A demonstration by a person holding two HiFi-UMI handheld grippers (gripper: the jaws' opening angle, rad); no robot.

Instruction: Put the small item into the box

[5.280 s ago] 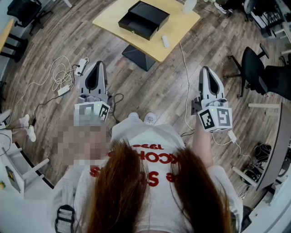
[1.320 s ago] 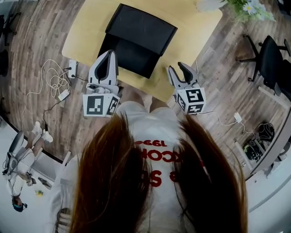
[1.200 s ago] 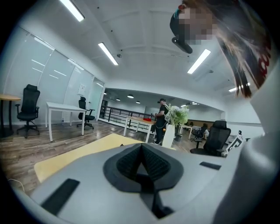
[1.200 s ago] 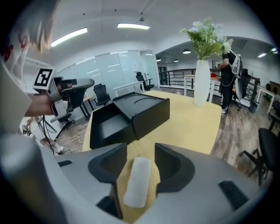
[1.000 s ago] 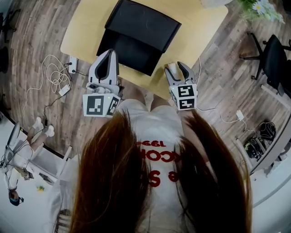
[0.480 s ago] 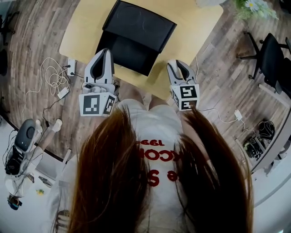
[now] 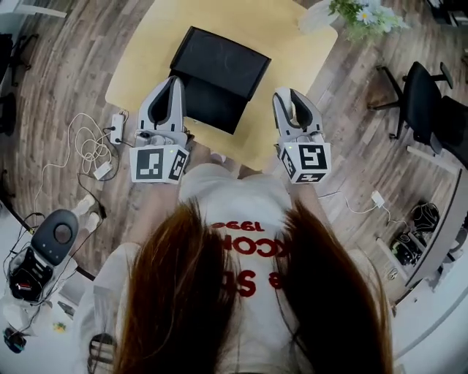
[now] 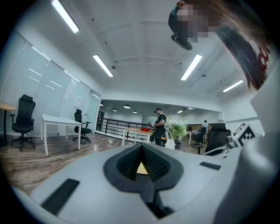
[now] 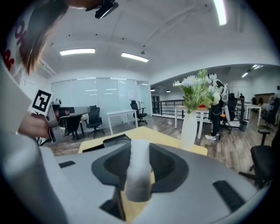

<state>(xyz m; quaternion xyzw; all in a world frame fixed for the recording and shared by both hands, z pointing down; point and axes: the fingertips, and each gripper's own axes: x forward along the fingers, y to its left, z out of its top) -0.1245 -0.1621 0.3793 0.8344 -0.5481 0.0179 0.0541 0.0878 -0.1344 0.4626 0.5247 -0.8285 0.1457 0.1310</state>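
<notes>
A black box [image 7: 219, 69] lies open on the yellow table [image 7: 285, 36]; it also shows in the right gripper view [image 9: 111, 141]. My right gripper [image 7: 287, 98] hovers over the table's near right edge, right of the box. Its jaws are closing, and a small white item [image 9: 139, 170] stands upright between the pads, gripped; from the head view the item [image 7: 292, 111] shows pale between the jaws. My left gripper [image 7: 174, 82] is at the box's near left corner, its jaws shut with nothing in them [image 8: 141, 151].
A white vase of flowers [image 7: 358, 13] stands at the table's far right corner [image 9: 192, 118]. A black office chair [image 7: 420, 95] is to the right. Cables and a power strip [image 7: 99, 131] lie on the wooden floor at left. A person [image 8: 159, 124] stands far off.
The right gripper's jaws have come in around the white item at the table's edge and now hold it. Both grippers sit slightly higher in the head view.
</notes>
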